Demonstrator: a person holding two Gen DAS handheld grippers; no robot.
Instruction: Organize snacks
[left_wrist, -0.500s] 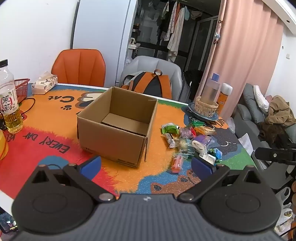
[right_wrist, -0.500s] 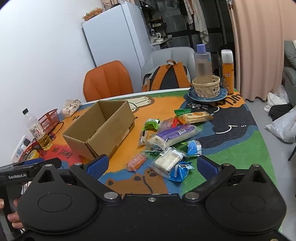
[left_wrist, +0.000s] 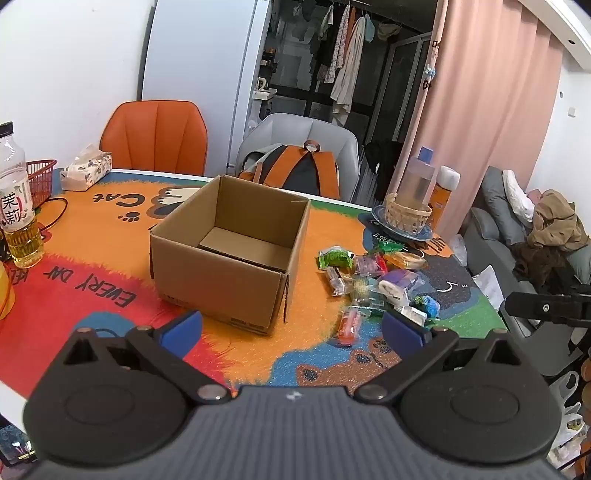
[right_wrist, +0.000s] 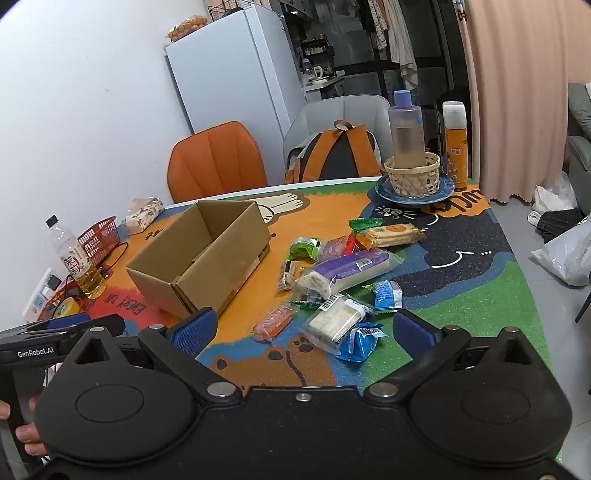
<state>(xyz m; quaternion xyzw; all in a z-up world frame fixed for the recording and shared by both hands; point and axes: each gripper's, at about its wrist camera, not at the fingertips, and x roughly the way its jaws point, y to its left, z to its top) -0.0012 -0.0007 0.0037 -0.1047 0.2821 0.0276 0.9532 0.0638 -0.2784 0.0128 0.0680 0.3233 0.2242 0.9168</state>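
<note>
Mostly the snack pile (right_wrist: 332, 280) beside the empty cardboard box (left_wrist: 229, 258) hides its wrapper print; my left gripper (left_wrist: 291, 326) reads "GenRobot.AI", the mat (left_wrist: 110, 291) "EVERY DAY". My right gripper (right_wrist: 304, 326) and left both gape, holding nothing.

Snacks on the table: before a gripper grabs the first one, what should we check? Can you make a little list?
1. Cardboard box open on top, nothing seen inside: ok.
2. Left gripper open, holding nothing: ok.
3. Right gripper open, holding nothing: ok.
4. Snack pile beside the box, out in the open: ok.
5. Orange snack packet lies apart at the pile's near edge, easy first pick: ok.
6. Snacks overlapping in the middle, so one may drag another: not ok.
</note>
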